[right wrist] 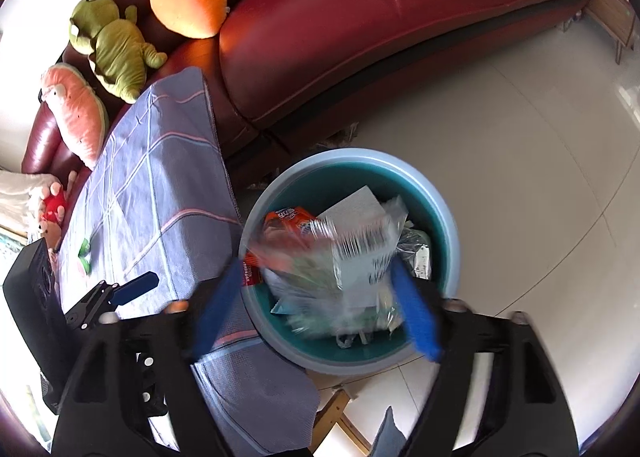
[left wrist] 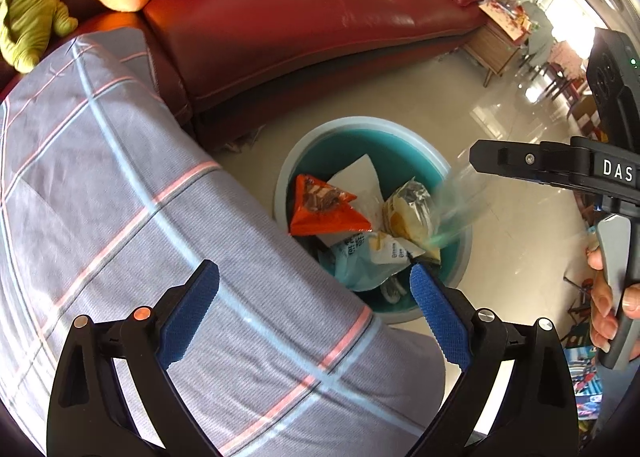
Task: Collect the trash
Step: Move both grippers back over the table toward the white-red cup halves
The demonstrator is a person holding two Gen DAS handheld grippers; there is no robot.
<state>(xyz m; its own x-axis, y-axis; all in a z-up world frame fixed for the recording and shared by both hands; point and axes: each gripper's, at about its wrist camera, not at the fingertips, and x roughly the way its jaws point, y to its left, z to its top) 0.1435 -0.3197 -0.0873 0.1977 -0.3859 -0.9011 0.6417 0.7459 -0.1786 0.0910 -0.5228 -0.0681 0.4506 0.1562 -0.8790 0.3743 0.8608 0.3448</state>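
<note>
while the right gripper (right wrist: 316, 305) is hanging above the teal bin (right wrist: 448, 217) with its blue pads standing apart, a clear plastic wrapper (right wrist: 360, 257) is showing as a motion-blurred smear between them and over the bin's mouth; whether the pads are touching it cannot be told, though it appears to be dropping free. the left gripper (left wrist: 316, 313) is standing spread wide and empty, pointing down over the plaid-covered table (left wrist: 120, 197) at the bin's near side. inside the bin an orange snack bag (left wrist: 324, 205), a white paper sheet (left wrist: 356, 177) and a silvery yellow packet (left wrist: 408, 209) are already lying heaped. the likely fault from here is the light wrapper drifting or clinging to a pad and landing outside the rim, since the heap is rising toward the rim and the film is catching air. the table's cloth edge is overlapping the bin's left rim in both views, leaving little room on that side; the red sofa (right wrist: 400, 37) is closing off the far side. open tiled floor (right wrist: 540, 177) is lying to the right of the bin, offering the freest path for withdrawing either hand.
</note>
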